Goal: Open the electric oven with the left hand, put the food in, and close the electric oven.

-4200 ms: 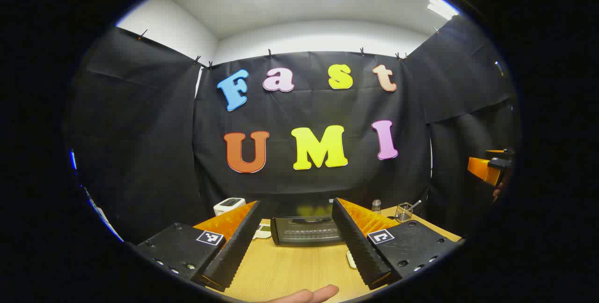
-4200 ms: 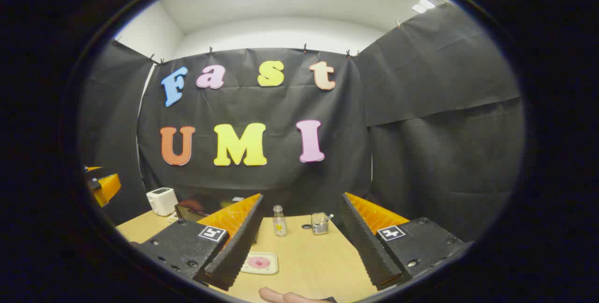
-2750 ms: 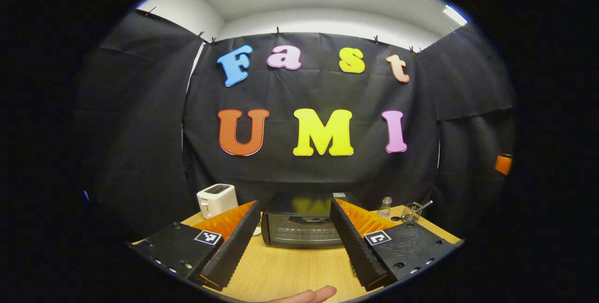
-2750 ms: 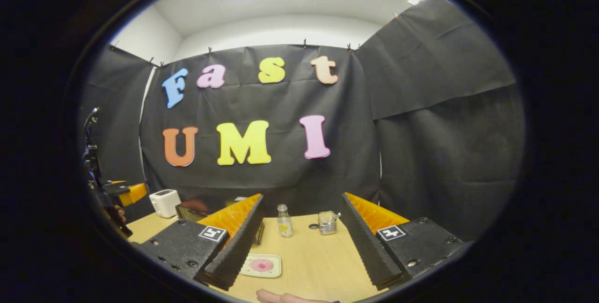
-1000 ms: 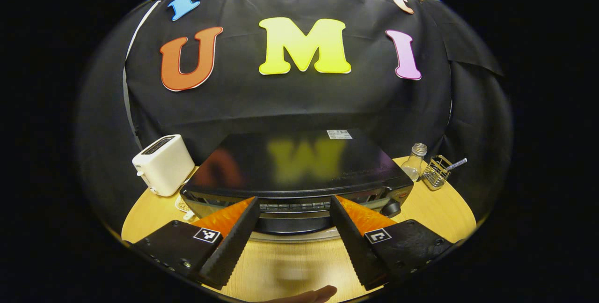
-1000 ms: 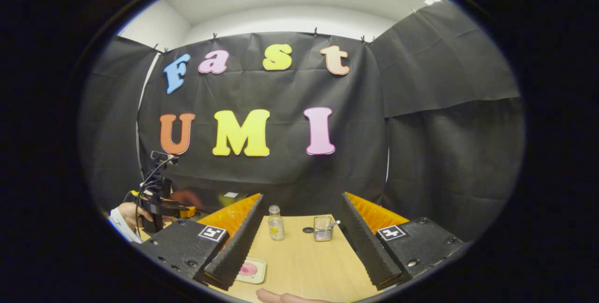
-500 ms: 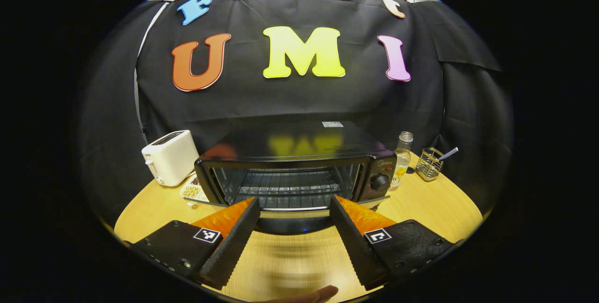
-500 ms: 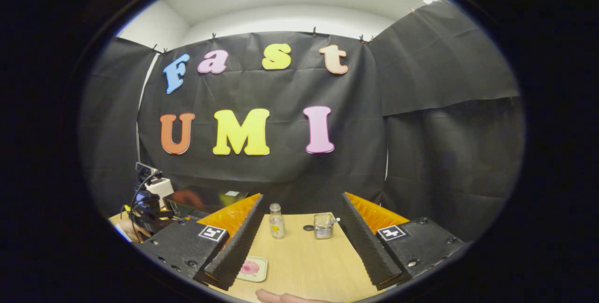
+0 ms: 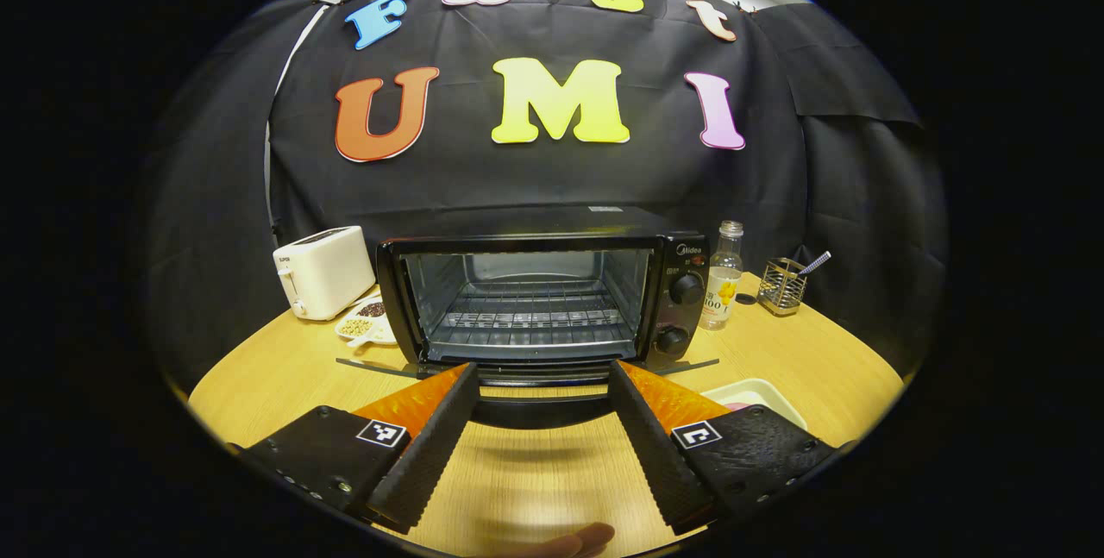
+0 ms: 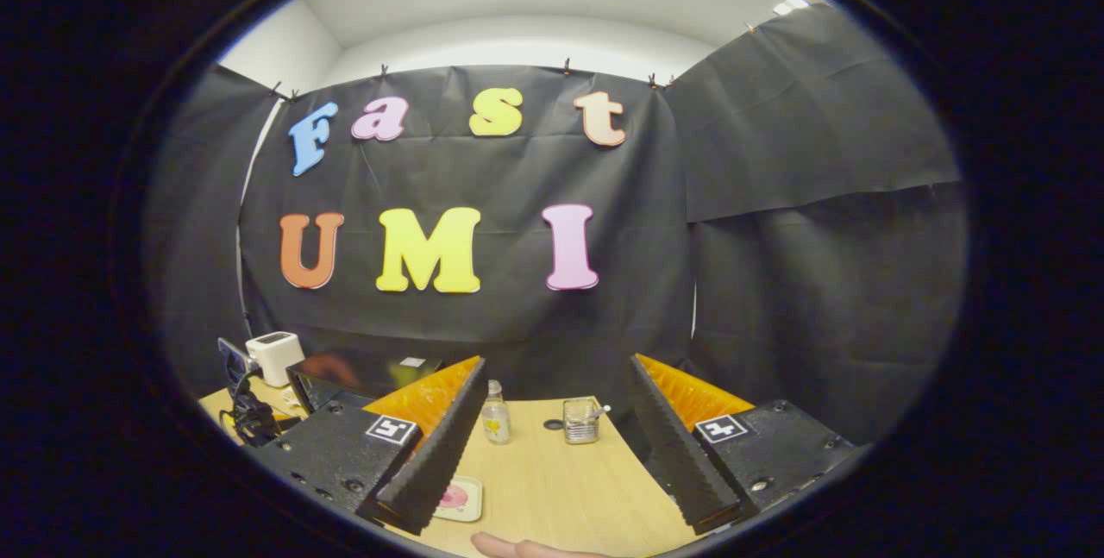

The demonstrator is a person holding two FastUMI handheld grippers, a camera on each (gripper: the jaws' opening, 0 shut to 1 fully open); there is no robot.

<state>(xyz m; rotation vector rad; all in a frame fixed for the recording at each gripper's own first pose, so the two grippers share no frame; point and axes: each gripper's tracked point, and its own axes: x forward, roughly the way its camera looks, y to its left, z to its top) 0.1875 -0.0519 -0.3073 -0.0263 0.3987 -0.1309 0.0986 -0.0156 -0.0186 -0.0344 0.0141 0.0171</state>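
- Spanning both views, the wooden worktop [image 9: 776, 351] carries every item noted below.
- Electric oven [image 9: 539, 295]: stands at the centre back of the worktop in the left gripper view, door [image 9: 539, 407] folded down flat toward the camera, wire rack visible in the cavity, two knobs on its right panel.
- Left gripper [image 9: 539, 446]: fingers spread wide apart, holding nothing; the lowered door edge lies between them, contact not discernible.
- Right gripper [image 10: 552, 446]: fingers spread wide apart, holding nothing, above bare worktop.
- Toaster [image 9: 323, 272]: white, left of the oven, apart from it.
- Food plate [image 10: 457, 498]: small pale tray with a pink item on it, on the worktop beside the right gripper's left finger; in the left gripper view it sits right of the oven door, partly hidden behind the gripper.
- Bottle [image 9: 720, 286]: clear glass, upright, just right of the oven.
- Wire holder [image 9: 780, 285]: right of the bottle, a utensil leaning out of it.
- Small dish [image 9: 366, 325]: holds grains, between toaster and oven.
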